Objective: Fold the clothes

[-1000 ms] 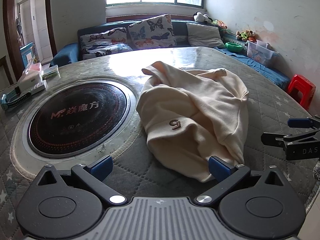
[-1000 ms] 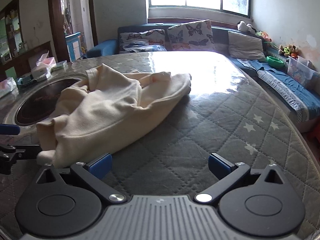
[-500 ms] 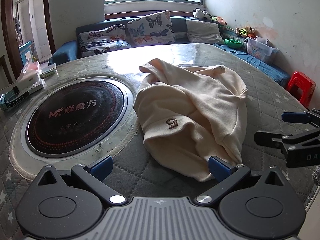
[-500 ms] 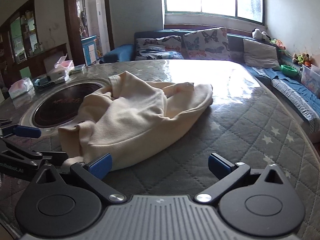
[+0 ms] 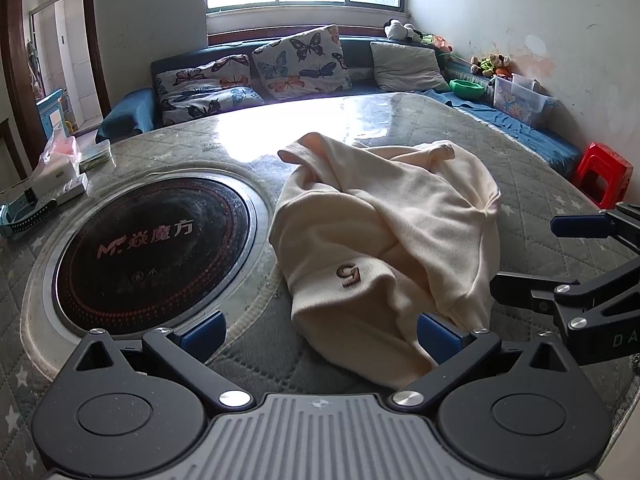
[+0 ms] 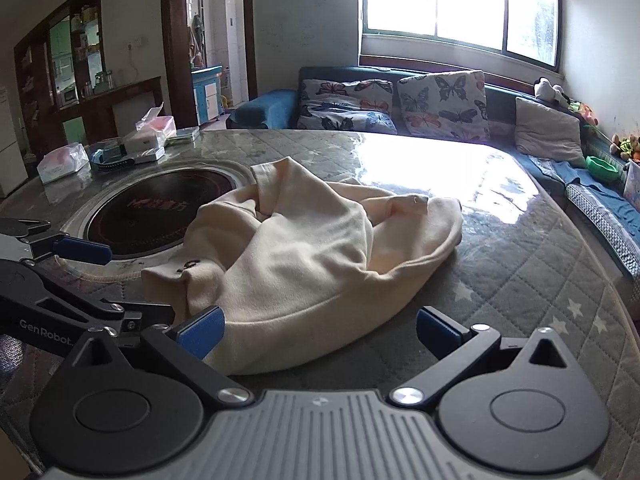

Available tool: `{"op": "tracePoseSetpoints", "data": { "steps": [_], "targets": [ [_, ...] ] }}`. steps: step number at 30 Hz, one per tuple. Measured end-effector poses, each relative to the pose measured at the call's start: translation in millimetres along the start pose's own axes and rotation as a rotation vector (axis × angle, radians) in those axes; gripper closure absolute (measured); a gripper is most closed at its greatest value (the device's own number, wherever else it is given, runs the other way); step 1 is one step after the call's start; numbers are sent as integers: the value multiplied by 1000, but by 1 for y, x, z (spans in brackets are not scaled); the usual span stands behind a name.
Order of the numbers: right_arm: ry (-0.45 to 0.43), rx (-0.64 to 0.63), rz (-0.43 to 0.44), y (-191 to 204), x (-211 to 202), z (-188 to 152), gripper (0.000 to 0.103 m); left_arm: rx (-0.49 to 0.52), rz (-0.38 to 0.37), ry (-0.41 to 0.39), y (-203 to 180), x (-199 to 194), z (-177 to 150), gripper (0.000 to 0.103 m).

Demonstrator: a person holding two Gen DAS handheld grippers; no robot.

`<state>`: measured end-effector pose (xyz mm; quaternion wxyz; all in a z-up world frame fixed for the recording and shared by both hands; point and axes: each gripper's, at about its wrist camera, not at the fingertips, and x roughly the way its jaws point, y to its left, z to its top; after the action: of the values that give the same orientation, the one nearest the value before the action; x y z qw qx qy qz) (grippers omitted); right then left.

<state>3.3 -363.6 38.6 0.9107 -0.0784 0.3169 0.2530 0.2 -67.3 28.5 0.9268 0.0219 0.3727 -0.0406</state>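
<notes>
A crumpled cream garment (image 5: 384,240) with a small brown "5" mark lies heaped on the quilted table cover (image 5: 532,200), right of the round cooktop. My left gripper (image 5: 320,336) is open at the heap's near edge, its right fingertip (image 5: 438,338) against the cloth. In the right wrist view the same garment (image 6: 312,264) fills the middle. My right gripper (image 6: 320,332) is open there, and its left fingertip (image 6: 200,330) touches the hem. Each gripper also shows in the other's view: the right gripper (image 5: 552,254) and the left gripper (image 6: 120,280). Neither holds any cloth.
A round black cooktop (image 5: 152,248) is set into the table on the left. Tissue packs and small boxes (image 5: 60,168) sit at the far left edge. A sofa with butterfly cushions (image 5: 296,64) runs behind the table, and a red stool (image 5: 604,172) stands to the right.
Both grippers have moved in toward the garment's near edge and closer to each other; the right one has swung left to face the heap. The garment has not moved.
</notes>
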Motion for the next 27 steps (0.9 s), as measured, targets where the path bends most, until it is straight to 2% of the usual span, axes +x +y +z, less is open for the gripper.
{"op": "tracePoseSetpoints", "data": {
  "steps": [27],
  "targets": [
    [-26,-63,32,2,34,40,1,22,28,18,20,33,30,0]
  ]
}}
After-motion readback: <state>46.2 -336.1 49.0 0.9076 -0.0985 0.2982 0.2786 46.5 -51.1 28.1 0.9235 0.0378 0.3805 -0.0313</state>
